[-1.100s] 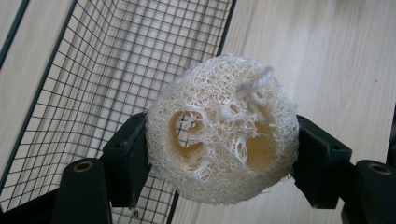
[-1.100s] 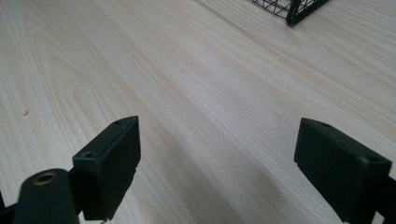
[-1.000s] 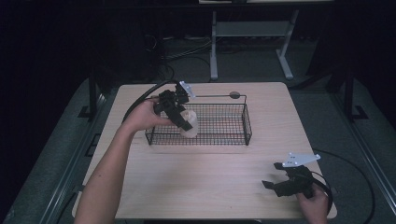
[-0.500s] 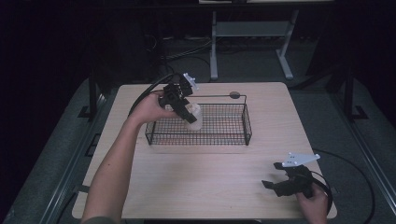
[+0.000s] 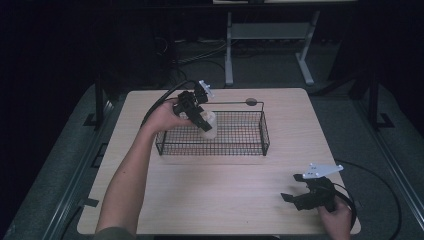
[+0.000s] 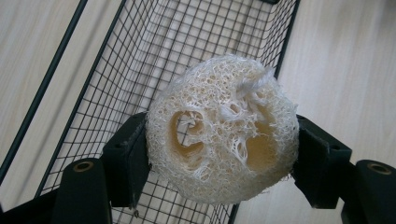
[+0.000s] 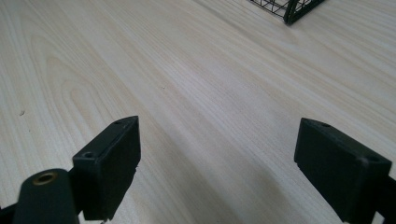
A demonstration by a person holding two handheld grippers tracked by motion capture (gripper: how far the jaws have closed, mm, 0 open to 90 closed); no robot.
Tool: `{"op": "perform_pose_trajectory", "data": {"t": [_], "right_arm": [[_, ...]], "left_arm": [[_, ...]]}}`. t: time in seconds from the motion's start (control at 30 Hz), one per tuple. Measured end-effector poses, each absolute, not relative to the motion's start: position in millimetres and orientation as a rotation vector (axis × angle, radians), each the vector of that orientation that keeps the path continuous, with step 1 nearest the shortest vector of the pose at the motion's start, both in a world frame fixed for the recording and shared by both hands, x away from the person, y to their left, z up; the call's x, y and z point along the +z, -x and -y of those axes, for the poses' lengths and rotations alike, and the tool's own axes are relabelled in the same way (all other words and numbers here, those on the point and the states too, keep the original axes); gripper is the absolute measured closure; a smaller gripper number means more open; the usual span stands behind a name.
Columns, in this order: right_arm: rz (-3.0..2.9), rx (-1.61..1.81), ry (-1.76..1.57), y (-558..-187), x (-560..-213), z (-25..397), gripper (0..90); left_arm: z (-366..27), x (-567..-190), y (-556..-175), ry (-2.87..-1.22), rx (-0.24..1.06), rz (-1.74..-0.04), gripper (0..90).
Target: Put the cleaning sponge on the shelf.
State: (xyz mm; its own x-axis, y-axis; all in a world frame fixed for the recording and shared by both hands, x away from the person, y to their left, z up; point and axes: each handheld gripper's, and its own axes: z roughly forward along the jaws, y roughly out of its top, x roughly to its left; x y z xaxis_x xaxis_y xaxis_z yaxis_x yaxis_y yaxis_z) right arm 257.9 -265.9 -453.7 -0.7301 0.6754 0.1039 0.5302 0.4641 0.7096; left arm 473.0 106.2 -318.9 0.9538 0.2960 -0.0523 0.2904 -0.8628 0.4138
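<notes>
Loofah sponge [image 6: 222, 129]: a pale, fibrous round piece with several holes through its face, clamped between the two black jaws of the left gripper [image 5: 198, 116]. The jaws press on its opposite sides and are spread only as far as the sponge is wide. In the high view the sponge [image 5: 208, 125] is held up over the left end of the wire basket [image 5: 260, 131], at about rim height; whether it touches the mesh cannot be told. The left gripper view looks past the sponge down into the basket [image 6: 140, 70], with bare tabletop on both sides of the wire walls.

Wire basket: black, rectangular, open-topped, standing on the far half of the wooden table [image 5: 200, 200]. A thin handle rod with a small round knob [image 5: 251, 102] runs along its far side.

Right gripper [image 5: 295, 192]: held low at the near right corner of the table, well apart from the basket. Its jaws stand wide apart with nothing between them; the right gripper view has only wood grain between the pads [image 7: 114, 163], and a corner of the basket [image 7: 292, 11] at the top edge.
</notes>
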Motion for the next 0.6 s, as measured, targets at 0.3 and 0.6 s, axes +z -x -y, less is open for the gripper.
{"op": "perform_pose_trajectory", "data": {"t": [0.3, 0.6], "right_arm": [[-2.519, 1.123, -1.044, -258, -453, 265, 14.2], [-2.522, 1.12, -1.046, -258, -453, 265, 14.2]], "left_arm": [[-106, -329, -478, -2.709, 0.035, -0.455, 28.4], [-101, -343, -485, -2.727, 0.01, -0.484, 28.3]]}}
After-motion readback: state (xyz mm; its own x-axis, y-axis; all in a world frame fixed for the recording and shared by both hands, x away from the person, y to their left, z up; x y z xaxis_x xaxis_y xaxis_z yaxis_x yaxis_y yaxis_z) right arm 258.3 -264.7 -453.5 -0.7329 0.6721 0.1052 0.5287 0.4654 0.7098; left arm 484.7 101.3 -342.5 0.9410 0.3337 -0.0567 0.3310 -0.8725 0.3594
